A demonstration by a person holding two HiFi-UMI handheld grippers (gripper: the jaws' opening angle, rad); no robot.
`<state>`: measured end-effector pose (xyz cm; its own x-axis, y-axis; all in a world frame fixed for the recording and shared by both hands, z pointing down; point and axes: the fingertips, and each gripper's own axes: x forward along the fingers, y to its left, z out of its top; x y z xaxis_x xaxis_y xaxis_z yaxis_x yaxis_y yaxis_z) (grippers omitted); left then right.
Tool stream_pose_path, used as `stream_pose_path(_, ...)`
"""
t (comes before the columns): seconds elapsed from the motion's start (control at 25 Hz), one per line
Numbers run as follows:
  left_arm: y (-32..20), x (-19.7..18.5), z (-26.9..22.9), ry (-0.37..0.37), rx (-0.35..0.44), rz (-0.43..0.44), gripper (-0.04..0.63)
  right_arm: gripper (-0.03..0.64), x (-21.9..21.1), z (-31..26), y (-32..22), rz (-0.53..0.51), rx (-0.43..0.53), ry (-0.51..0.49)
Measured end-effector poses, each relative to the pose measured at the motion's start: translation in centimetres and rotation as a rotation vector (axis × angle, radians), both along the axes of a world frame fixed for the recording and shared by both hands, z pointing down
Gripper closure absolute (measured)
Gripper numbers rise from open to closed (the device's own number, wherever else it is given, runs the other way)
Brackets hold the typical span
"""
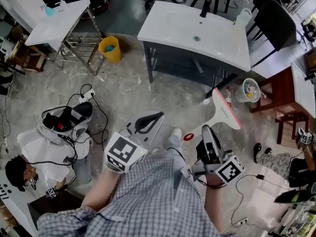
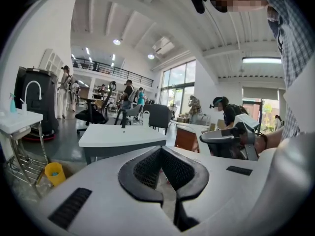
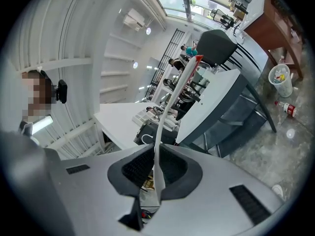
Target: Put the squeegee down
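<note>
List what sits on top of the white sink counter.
On the white sink counter: a black faucet at its far edge, a drain in the basin, and a white jug-like container at the far right corner. Its top covers most of what lies beneath.

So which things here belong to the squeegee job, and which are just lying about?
Job: white squeegee with pink blade, held in right gripper.
Lying about: yellow bucket, white waste bin, black floor cables; empty left gripper.
</note>
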<state>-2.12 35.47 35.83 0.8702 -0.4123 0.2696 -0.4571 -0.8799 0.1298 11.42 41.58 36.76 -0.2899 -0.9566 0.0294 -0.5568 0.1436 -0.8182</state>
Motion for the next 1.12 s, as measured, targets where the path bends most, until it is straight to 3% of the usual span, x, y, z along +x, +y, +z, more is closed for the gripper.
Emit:
stream_pose_path(0.24, -3.5, 2.5, -0.2, 0.036, -0.019, -0.057, 0.591, 0.584, 2.6, 0.7, -3.7, -0.046, -0.006, 0.000)
stream_pose_path(0.4, -5.2, 4.7, -0.1, -0.054, 0.078, -0.048, 0.591, 0.584, 4.3, -0.6, -6.3, -0.107, 0.043, 0.049)
stream_pose_path(0.56, -6.7, 6.9, -0.4, -0.081, 0.127, -0.065, 0.591, 0.584, 6.2, -0.6, -8.9, -0.156, 0.036, 0.053)
stream_pose_path(0.76, -8.0, 9.2, -0.9, -0.088, 0.110, -0.091, 0.591, 0.584, 8.7, -1.2, -11.9, -0.163, 0.044, -0.051)
stream_pose_path(1.12, -11.2, 11.8, -0.5, -0.100, 0.111, -0.153, 0.591, 0.584, 11.8, -0.9, -15.2, -0.211, 0.064, -0.059)
